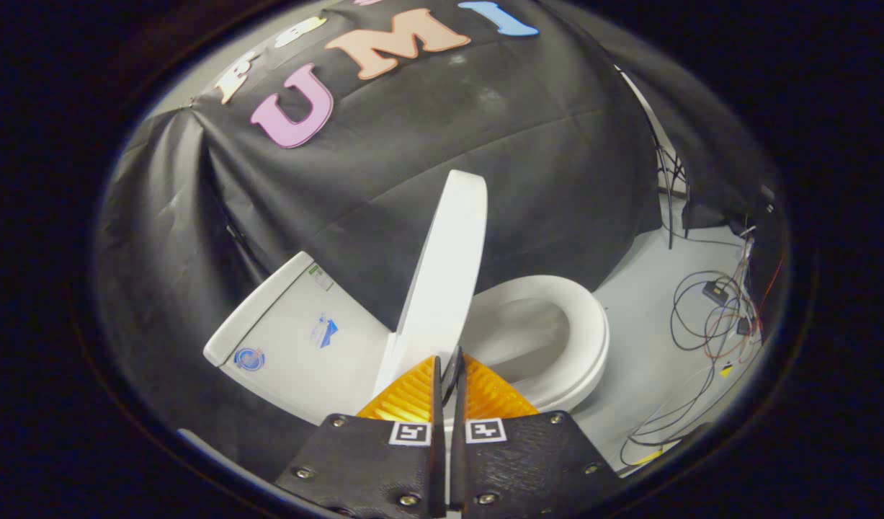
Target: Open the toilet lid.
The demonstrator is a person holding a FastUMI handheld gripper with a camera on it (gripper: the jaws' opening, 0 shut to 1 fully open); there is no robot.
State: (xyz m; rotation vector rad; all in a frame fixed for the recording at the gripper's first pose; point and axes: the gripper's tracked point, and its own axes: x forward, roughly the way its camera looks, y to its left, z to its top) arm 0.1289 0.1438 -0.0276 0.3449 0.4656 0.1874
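Note:
The white toilet lid [445,267] stands raised, nearly upright, between the tank [297,339] and the seat ring [582,324]. The bowl opening inside the ring is uncovered. My gripper [450,359] sits right at the lid's lower edge, its orange fingers [413,393] pressed almost together with only a thin dark slit between them. The lid is much thicker than that slit and rises just beyond the fingertips, not between them. The lid's hinge end is hidden behind the fingers.
A tangle of cables [708,324] with small boxes lies on the pale floor [643,360] beyond the seat ring. Black cloth hangs close behind the tank and lid. A thin stand leg [665,194] rises near the cloth's edge.

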